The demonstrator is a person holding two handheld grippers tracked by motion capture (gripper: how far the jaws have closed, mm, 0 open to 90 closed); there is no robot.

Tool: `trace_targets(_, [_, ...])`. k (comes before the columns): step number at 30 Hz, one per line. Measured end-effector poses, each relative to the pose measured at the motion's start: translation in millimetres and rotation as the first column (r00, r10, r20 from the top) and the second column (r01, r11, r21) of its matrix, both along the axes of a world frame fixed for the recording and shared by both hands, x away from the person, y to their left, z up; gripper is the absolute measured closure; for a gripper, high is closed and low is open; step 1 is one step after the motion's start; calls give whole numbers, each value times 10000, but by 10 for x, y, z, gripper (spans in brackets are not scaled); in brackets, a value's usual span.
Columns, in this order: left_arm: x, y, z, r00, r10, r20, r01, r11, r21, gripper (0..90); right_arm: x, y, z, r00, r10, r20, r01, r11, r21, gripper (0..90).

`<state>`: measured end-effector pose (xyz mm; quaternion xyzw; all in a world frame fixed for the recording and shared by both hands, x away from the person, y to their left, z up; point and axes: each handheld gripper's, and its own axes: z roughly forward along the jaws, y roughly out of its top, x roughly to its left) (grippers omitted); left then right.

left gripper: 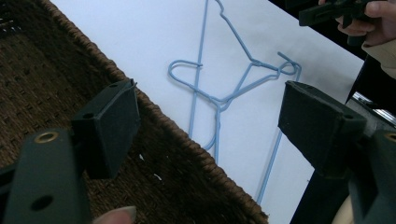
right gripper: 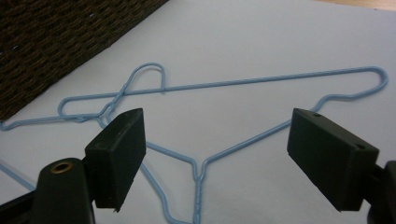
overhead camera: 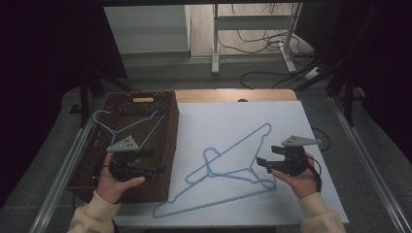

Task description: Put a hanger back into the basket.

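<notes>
The white table sheet (overhead camera: 233,121) carries two pale blue wire hangers crossed over each other (overhead camera: 228,167), and the brown woven basket (overhead camera: 167,145) at its left edge already holds a third blue hanger (overhead camera: 128,127). So the job in hand reads as moving hangers off the sheet into the basket, one down and two to go.

The left gripper (overhead camera: 158,170) hovers over the basket's near corner, jaws spread wide with nothing between them. The right gripper (overhead camera: 260,162) sits just beside the crossed pair, pointing at them, jaws equally wide and empty; in the right gripper view the neck and shoulders of the nearer hanger (right gripper: 201,168) lie straight ahead between the pads.

My advice: take the upper hanger only, biting the twisted neck where the wire is doubled and stiffest. The two hooks (left gripper: 187,70) interlace near the centre, so lift slowly and tilt it free before swinging across, or the second one drags along.
</notes>
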<state>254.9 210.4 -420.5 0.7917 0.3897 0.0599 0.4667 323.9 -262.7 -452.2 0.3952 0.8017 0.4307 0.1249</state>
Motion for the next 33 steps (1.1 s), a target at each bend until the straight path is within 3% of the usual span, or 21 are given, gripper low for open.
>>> trace_targets(16, [61, -17, -26, 9997, 66, -245, -60, 9997, 243, 202, -27, 422, -87, 9971, 520, -549, -563, 9952, -796, 185])
trace_targets(26, [40, -29, -21, 9995, -45, -297, 54, 9995, 304, 199, 51, 868, -187, 9905, 1001, -946, -1129, 9834, -1418, 221])
trace_targets(33, [17, -15, -28, 9994, -34, -356, 46, 9994, 346, 196, 147, 1137, -272, 9865, 962, -1325, -1175, 9795, -1638, 273])
